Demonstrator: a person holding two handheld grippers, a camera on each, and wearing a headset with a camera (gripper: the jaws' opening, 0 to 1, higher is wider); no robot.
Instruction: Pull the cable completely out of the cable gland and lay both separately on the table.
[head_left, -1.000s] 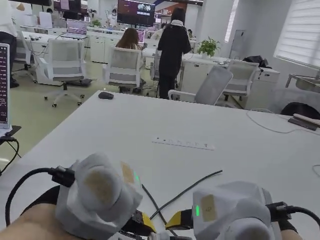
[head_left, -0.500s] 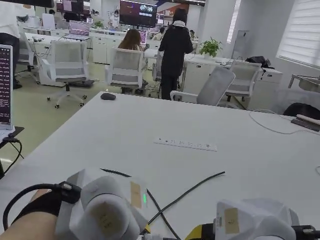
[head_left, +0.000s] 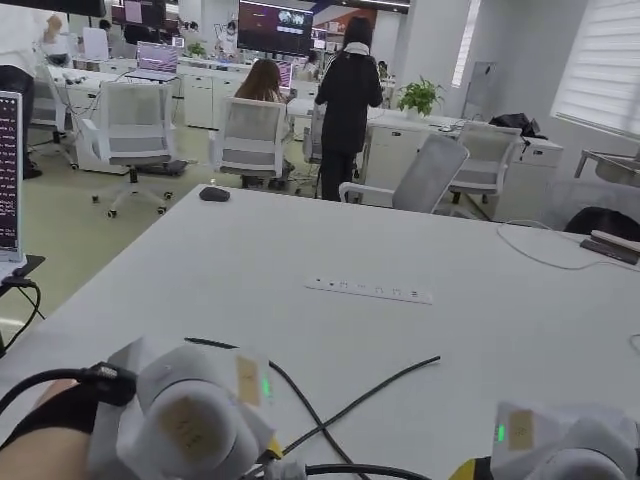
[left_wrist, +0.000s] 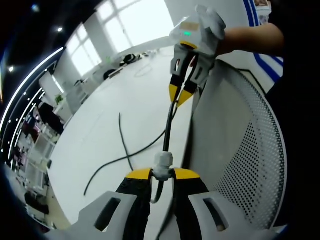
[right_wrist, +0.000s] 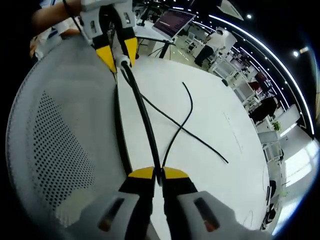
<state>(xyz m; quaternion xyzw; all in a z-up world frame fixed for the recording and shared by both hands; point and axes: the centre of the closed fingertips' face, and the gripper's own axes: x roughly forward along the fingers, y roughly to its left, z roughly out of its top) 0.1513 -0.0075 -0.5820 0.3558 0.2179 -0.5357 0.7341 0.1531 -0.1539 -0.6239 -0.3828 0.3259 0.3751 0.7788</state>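
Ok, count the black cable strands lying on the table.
2, crossing each other: the curved strand comes in from the left, the straight strand from the right. They may join out of view.

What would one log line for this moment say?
left gripper: shut on cable gland; right gripper: shut on cable; cable: runs between them, not yet out

Right hand-held gripper (right_wrist: 156, 174) — now farther along cable (right_wrist: 143, 117).
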